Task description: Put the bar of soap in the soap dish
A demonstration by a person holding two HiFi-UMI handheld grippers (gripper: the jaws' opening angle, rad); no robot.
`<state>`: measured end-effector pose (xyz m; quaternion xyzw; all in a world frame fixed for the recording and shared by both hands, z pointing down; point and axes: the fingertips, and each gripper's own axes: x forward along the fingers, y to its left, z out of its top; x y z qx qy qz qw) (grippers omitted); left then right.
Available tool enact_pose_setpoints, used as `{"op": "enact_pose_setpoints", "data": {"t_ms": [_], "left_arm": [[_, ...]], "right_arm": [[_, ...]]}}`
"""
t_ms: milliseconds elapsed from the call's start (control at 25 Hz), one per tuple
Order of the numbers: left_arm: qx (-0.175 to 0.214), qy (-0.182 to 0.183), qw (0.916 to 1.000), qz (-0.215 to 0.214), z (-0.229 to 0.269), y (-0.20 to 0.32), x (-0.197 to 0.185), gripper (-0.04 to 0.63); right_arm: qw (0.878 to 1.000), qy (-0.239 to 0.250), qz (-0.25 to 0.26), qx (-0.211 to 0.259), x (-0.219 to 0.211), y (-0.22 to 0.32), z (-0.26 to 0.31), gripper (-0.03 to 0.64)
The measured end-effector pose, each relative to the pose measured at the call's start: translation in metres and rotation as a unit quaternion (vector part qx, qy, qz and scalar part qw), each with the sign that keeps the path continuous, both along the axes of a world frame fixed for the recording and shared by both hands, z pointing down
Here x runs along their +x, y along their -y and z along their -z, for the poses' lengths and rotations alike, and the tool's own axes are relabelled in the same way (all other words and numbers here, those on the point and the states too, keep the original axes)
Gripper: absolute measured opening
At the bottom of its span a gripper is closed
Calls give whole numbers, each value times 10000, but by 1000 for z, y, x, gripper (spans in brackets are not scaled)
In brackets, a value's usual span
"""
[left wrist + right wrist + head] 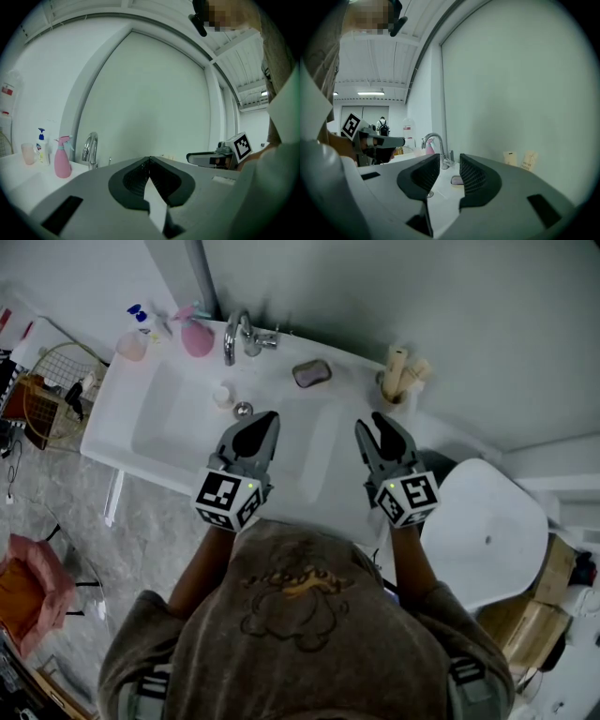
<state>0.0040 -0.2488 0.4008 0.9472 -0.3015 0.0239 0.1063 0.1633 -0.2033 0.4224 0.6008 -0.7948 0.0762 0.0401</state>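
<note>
Soap bar [313, 371], mauve, lies in the grey soap dish [298, 380] on the back ledge of the sink [141, 442], right of the faucet [236, 337] and close to the wall.

White sink runs wide under both tools. White round seat [487, 531] stands off its right end.

Person stands at the sink's front edge, both forearms [202, 568] stretched forward and close to parallel. The tools are held roughly level and aimed at the back wall, well short of the dish.

Left gripper [268, 418]: over the basin just in front of the drain [243, 410], jaws pressed together, nothing in them.

Right gripper [371, 424]: over the right part of the sink, jaws parted with a clear gap, nothing between them. The dish shows through the gap, far ahead.

Small items on the ledge: pink spray bottle [196, 337] left of the faucet, blue-topped pump bottle [146, 322], pale cup [131, 346].
</note>
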Motion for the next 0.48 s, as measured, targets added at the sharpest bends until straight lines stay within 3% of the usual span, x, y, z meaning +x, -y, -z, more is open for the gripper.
{"op": "enact_pose_setpoints", "data": {"t_ms": [240,480], "left_arm": [[-73,107,9999,-61,-17,-10,3,5],[-126,105,9998,-110,-25,-18,2,5]], "right_arm": [[9989,241,-387,63,-6,-34,-13,6],[9967,333,-743,-41,0,-49,-26,2]]}}
